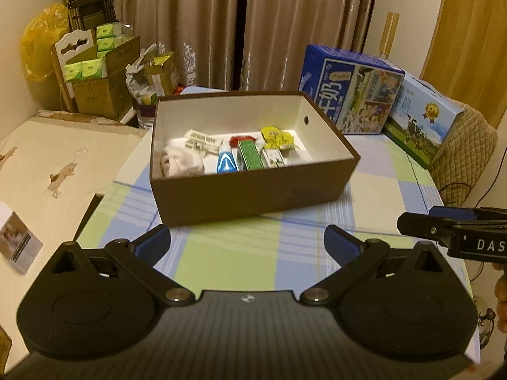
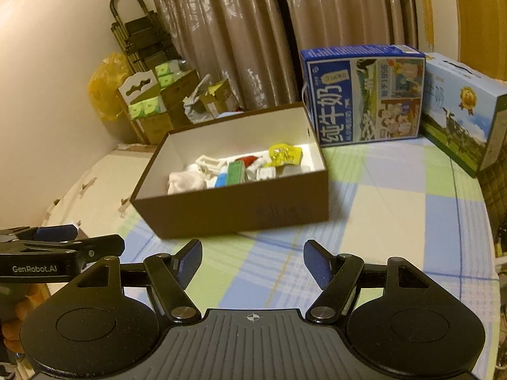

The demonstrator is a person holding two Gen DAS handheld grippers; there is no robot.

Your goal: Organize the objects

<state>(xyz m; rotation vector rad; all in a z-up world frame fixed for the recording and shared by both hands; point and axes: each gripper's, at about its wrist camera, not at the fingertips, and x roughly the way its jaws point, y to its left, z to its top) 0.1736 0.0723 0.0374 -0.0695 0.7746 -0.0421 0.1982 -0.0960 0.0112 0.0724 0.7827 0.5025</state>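
The left tongs [image 1: 247, 243] sit closest, low over the checked tablecloth [image 1: 228, 262]. Their two blue pads are spread wide and hold nothing. The right tongs [image 2: 253, 261] are spread wide too, and they are empty as well. Each pair shows up at the side of the other's view, so they are side by side and apart.

Just ahead of both tongs stands a brown box [image 1: 250, 193] with white walls inside. It has no lid on. It rests on the tablecloth and touches neither pair of tongs.

Inside the box lie many small things, close together. A white cloth [image 1: 180, 161] is on the left. Next to it is a blue and white tube [image 1: 226, 163], then a green packet [image 1: 250, 155]. A yellow packet [image 1: 275, 136] lies toward the far right, and something red [image 1: 242, 139] is behind the green packet.

Past the box, to the right, stand two milk cartons. The dark blue one [image 1: 348, 91] is nearer the box. The light blue one [image 1: 424, 117] stands further right.
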